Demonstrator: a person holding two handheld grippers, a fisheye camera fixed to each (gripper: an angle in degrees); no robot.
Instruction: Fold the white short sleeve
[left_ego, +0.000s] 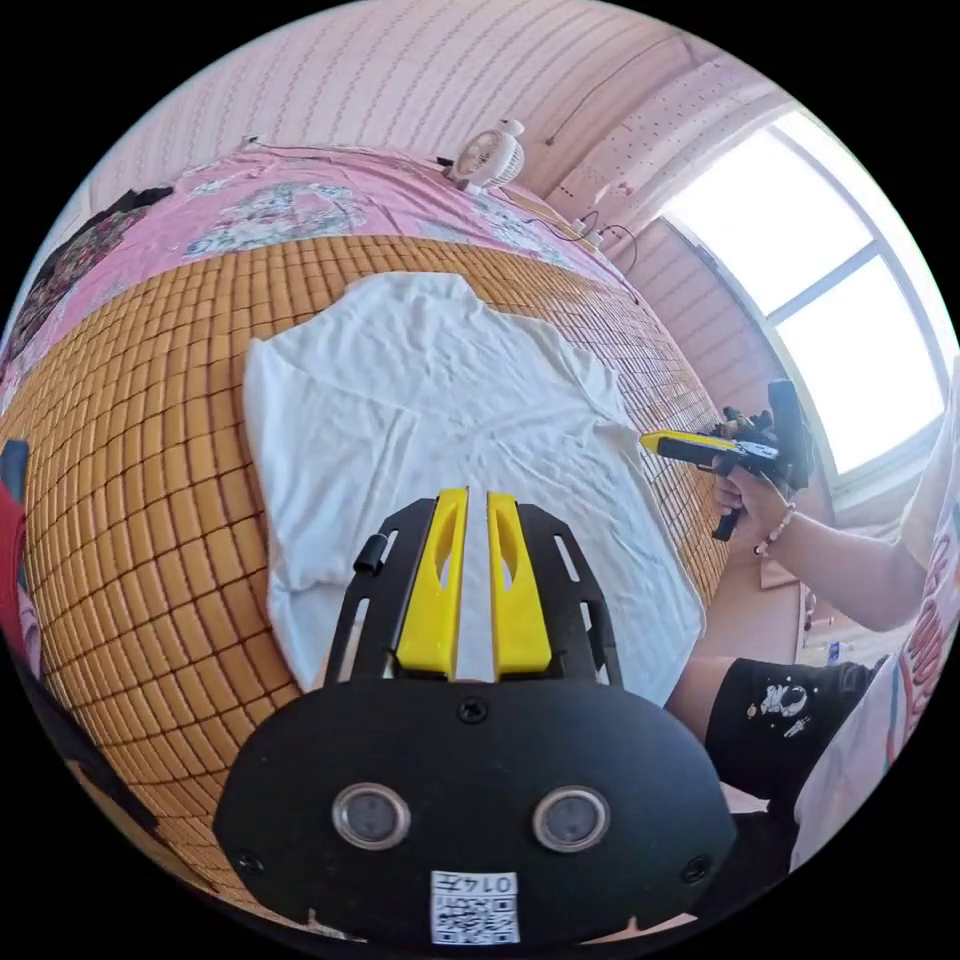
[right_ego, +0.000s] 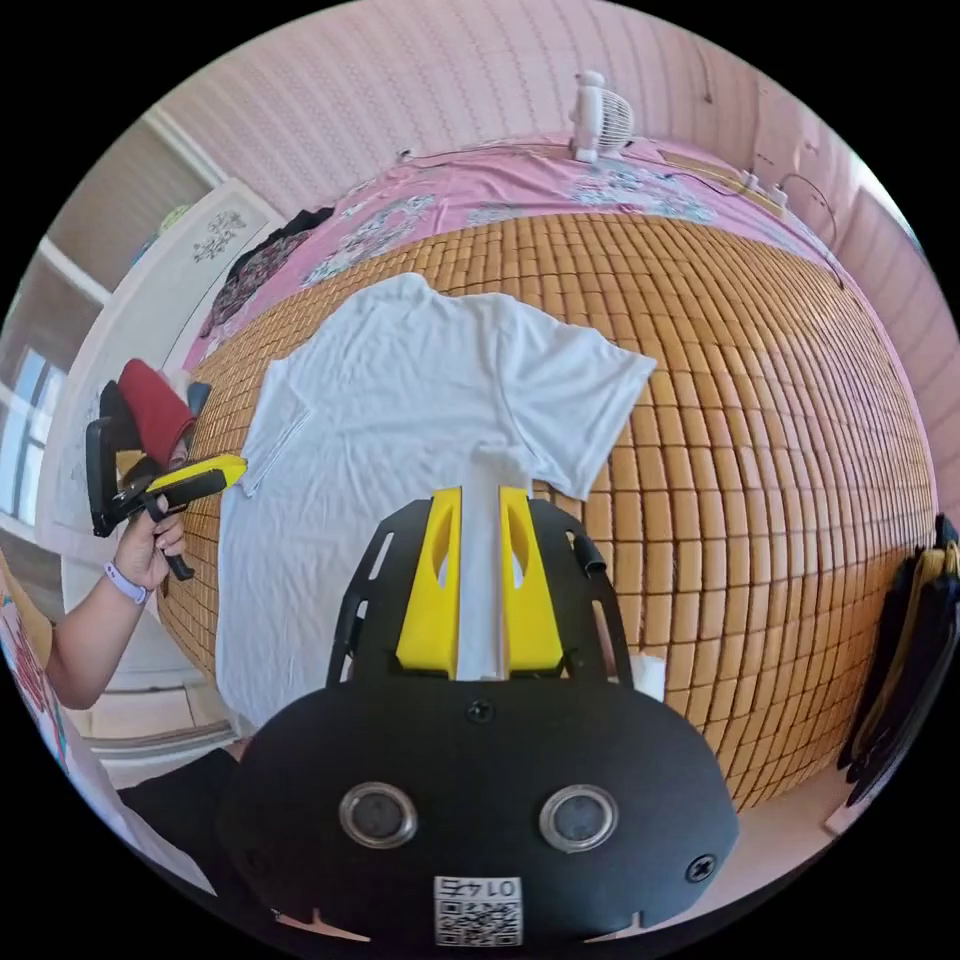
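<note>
Nearby, fan (left_ego: 487, 158) beyond white shirt (left_ego: 440, 420), mat (left_ego: 150, 480)

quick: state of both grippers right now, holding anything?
Left gripper: jaws nearly closed, narrow gap, above the white shirt; grip cannot be told.
Right gripper: jaws nearly closed, over shirt; grip cannot be told.

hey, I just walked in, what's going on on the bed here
A person is holding a two-jaw gripper in each hand over a white short sleeve shirt spread flat on a woven mat on the bed. No fold has been made yet. The right gripper sits by one sleeve and the left gripper by the other; whether either is pinching the cloth is unclear. A small fan stands on the pink bedsheet behind.
</note>
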